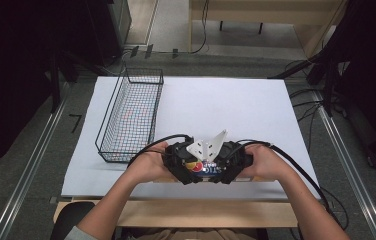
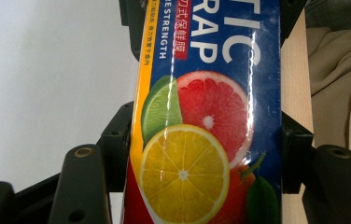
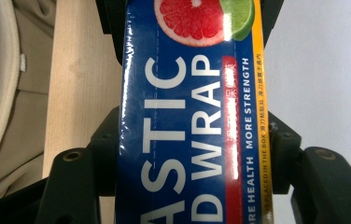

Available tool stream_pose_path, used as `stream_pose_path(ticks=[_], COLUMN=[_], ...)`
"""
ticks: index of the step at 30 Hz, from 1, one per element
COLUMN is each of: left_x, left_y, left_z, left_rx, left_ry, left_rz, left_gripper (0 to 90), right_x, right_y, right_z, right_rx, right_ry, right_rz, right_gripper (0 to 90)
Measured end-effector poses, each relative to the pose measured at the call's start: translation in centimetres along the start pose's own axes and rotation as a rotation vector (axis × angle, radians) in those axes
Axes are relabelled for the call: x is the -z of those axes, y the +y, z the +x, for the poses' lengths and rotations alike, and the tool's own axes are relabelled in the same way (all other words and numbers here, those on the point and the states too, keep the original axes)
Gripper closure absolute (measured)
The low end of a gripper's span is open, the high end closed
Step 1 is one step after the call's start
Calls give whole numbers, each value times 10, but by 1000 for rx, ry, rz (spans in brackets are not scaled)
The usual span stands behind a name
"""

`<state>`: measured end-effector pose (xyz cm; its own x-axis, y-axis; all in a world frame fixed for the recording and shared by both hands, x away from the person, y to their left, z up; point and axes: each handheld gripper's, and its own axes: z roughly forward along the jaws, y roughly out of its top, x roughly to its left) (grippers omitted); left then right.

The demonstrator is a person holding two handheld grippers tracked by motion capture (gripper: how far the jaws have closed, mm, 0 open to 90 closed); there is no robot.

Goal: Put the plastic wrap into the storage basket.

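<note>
I see the long blue cardboard plastic-wrap box [image 2: 206, 112] clamped between both my left gripper [image 1: 183, 162] and right gripper [image 1: 233, 161], right of the black wire basket [image 1: 131, 112].

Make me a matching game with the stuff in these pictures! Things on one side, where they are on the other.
Things:
1. wire basket
2. plastic wrap box
3. white sheet
4. lemon slice picture

Places:
A. printed on the box
B. covering the table
C. gripped between both grippers
D. standing on the left part of the sheet

Pairs: 1-D, 2-C, 3-B, 4-A
</note>
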<state>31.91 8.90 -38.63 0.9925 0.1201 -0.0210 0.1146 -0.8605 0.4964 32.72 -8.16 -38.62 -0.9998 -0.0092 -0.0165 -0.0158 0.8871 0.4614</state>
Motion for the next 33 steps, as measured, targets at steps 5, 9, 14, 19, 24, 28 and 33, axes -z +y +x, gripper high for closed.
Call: stream_pose_path(ticks=[5,9,14,19,24,28,33], left_x=[4,9,10,14,15,16,23], left_y=[-2,-4,-8,-12,-14,-17,-18], left_z=[2,3,5,8,12,15,19], left_rx=[17,23,36,54,78,104,155], left_ry=[3,18,31,34,39,55,65], left_rz=[2,4,15,11,16,27,0], left_gripper=[398,397,395,394,394,394,394], right_x=[7,14,24,37,45,56,67], right_y=[-3,-10,-16,-26,-33,-40,-47], right_z=[1,-3,-6,-10,-12,-13,-13], right_rx=[-7,-13,-41,-86,-87,-113,-136], right_ry=[8,4,-8,-17,-55,-82,-108], right_rz=[-36,-66,-82,-121,-140,-161,-186], right_gripper=[289,265,246,231,226,222,222])
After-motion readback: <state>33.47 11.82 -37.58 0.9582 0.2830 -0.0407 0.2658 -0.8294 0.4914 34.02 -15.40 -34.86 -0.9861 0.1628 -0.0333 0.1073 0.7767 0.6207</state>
